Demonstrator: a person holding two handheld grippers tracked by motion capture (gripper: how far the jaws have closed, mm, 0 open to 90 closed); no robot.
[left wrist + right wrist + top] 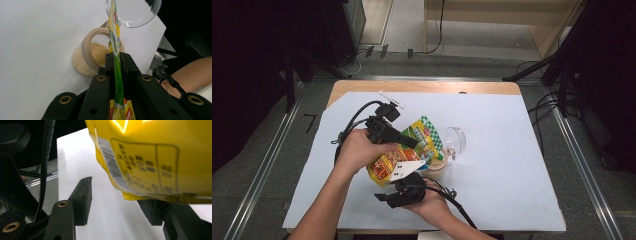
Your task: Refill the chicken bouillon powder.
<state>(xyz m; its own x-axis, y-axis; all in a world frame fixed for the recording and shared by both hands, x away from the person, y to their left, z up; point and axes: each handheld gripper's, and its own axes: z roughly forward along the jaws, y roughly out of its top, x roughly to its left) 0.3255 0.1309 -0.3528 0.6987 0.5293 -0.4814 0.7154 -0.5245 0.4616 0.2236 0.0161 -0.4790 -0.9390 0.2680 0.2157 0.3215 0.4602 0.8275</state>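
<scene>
- The left gripper (pixel 117 62) is clamped on the thin upper edge of the yellow-and-green pouch (pixel 404 150), seen at the centre of the left gripper view with the film pinched flat between the two black jaws.
- The right gripper (pixel 115 202) is held part-way open at the bottom of its own view; the pouch's barcoded lower corner hangs above the gap, and no pad is seen pressing on it.
- The pouch is held tilted over the beige-rimmed jar (pixel 93 56), which lies just below centre in the high view and already holds pale granules (pixel 98 52).
- Spillage onto the white sheet (pixel 512 165) is judged likely if the mouth drifts off the jar's rim, since only a narrow strip of film is gripped.
- A slip of the film is possible, as the weight hangs below the pinch.
- The clear lid (pixel 457 139), just right of the jar, could be knocked by the pouch.
- The jar could be nudged if the right gripper rises carelessly.
</scene>
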